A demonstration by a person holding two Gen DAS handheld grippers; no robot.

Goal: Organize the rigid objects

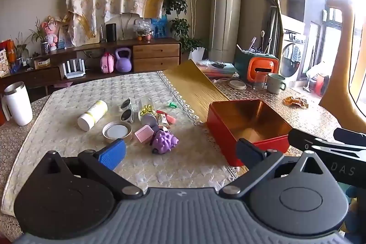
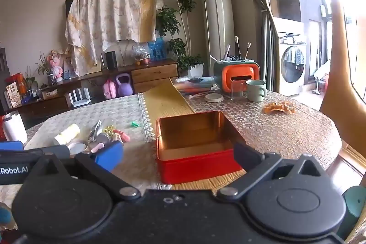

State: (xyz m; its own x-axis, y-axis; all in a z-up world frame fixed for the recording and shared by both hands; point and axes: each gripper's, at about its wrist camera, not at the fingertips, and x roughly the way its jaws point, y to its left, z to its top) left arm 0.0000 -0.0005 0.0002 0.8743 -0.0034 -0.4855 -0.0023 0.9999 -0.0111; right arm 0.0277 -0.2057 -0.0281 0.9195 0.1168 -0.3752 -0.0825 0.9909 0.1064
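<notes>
A red tin box (image 1: 249,129) with a gold inside stands open and empty on the table, also seen in the right wrist view as the red tin box (image 2: 196,145). Left of it lies a pile of small items: a white and yellow bottle (image 1: 92,114), sunglasses (image 1: 127,110), a clear jar of gold beads (image 1: 146,110), a round lid (image 1: 117,131), a pink block (image 1: 144,133) and a purple spiky toy (image 1: 164,141). My left gripper (image 1: 180,151) hovers open just short of the pile. My right gripper (image 2: 178,156) is open in front of the tin's near wall, holding nothing.
A white tumbler (image 1: 17,104) stands at the table's left edge. At the back right are a green mug (image 2: 256,90), a glass (image 2: 236,89), an orange and green holder (image 2: 238,76) and an orange wrapper (image 2: 278,108). A yellow runner (image 2: 167,98) crosses the table.
</notes>
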